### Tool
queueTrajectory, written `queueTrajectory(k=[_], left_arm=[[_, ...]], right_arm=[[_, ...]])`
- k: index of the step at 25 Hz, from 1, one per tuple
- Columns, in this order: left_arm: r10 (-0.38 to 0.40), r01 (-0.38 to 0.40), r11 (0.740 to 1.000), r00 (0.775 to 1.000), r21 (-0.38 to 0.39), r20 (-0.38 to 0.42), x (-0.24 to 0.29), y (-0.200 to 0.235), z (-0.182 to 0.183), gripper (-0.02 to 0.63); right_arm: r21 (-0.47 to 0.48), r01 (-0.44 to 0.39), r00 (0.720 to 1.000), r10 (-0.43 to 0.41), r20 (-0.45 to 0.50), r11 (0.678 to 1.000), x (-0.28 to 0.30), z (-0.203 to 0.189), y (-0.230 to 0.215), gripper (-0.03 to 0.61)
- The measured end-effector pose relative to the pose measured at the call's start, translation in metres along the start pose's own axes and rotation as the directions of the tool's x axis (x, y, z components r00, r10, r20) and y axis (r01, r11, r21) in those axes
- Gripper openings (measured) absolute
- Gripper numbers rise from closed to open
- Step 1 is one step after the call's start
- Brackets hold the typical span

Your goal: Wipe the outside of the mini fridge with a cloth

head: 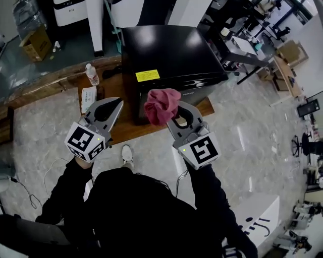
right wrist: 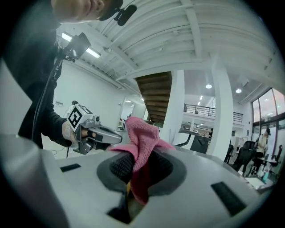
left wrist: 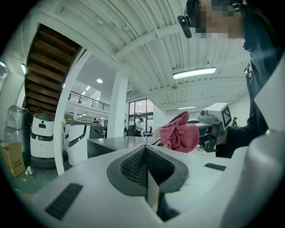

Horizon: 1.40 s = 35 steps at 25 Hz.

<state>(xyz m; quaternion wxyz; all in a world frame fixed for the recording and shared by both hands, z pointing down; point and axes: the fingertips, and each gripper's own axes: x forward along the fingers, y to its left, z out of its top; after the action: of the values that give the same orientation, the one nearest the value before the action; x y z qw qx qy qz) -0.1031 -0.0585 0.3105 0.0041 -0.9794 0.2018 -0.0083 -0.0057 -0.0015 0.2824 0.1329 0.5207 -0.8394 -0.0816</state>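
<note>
The black mini fridge [head: 171,55] stands on a low wooden platform [head: 123,130], with a yellow label on its top near the front left corner. A pink cloth [head: 161,106] bunches up in front of the fridge's front edge, with my right gripper [head: 175,115] shut on it. In the right gripper view the cloth [right wrist: 141,138] sticks up from between the jaws. My left gripper [head: 116,104] hovers left of the cloth, shut with nothing in it. In the left gripper view the fridge top [left wrist: 113,144] lies ahead, and the cloth [left wrist: 180,133] shows at the right.
A water bottle [head: 92,74] and a white packet [head: 89,98] sit on the platform left of the fridge. A cardboard box [head: 36,43] is at the far left, and white machines [head: 70,10] stand behind. A white box [head: 257,216] is on the floor at lower right.
</note>
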Motion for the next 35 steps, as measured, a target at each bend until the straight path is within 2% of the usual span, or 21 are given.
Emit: queueTrajectory(k=[5,10,14,17,20,27,32,35], left_arm=[[0.045,-0.045,0.999,0.998,-0.002,0.031,0.041,0.044,0.009,0.005],[0.076,-0.077,0.997,0.995,0.014,0.058,0.098,0.117,0.033,0.005],[0.110,-0.112,0.993,0.991,0.022,0.078,0.094,0.111,0.032,0.005],[0.133,-0.134,0.991,0.987,0.012,0.088,0.104,0.145,0.031,0.005],[0.151,-0.151,0.989,0.985,-0.009,0.086,0.117,0.189,0.030,0.005],[0.231,-0.227,0.972,0.969,-0.060,0.092,0.132,0.238,0.023,0.005],[0.276,-0.269,0.960,0.956,-0.082,0.098,0.123,0.246,0.016,0.005],[0.277,-0.270,0.959,0.957,-0.090,0.081,0.116,0.242,0.009,0.005]], right_arm=[[-0.108,-0.016,0.998,0.008,-0.068,0.994,0.036,0.011,-0.047,0.057],[-0.223,-0.045,0.991,0.014,-0.136,0.974,0.113,0.041,-0.124,0.060],[-0.318,-0.092,0.986,0.042,-0.158,0.943,0.125,0.053,-0.126,0.060],[-0.355,-0.135,0.979,0.069,-0.194,0.925,0.177,0.058,-0.143,0.060],[-0.379,-0.200,0.957,0.098,-0.272,0.903,0.248,0.051,-0.167,0.060],[-0.381,-0.284,0.898,0.104,-0.428,0.880,0.363,-0.001,-0.218,0.060],[-0.384,-0.384,0.821,0.120,-0.558,0.840,0.407,-0.057,-0.214,0.060],[-0.381,-0.396,0.820,0.136,-0.556,0.835,0.411,-0.065,-0.204,0.052]])
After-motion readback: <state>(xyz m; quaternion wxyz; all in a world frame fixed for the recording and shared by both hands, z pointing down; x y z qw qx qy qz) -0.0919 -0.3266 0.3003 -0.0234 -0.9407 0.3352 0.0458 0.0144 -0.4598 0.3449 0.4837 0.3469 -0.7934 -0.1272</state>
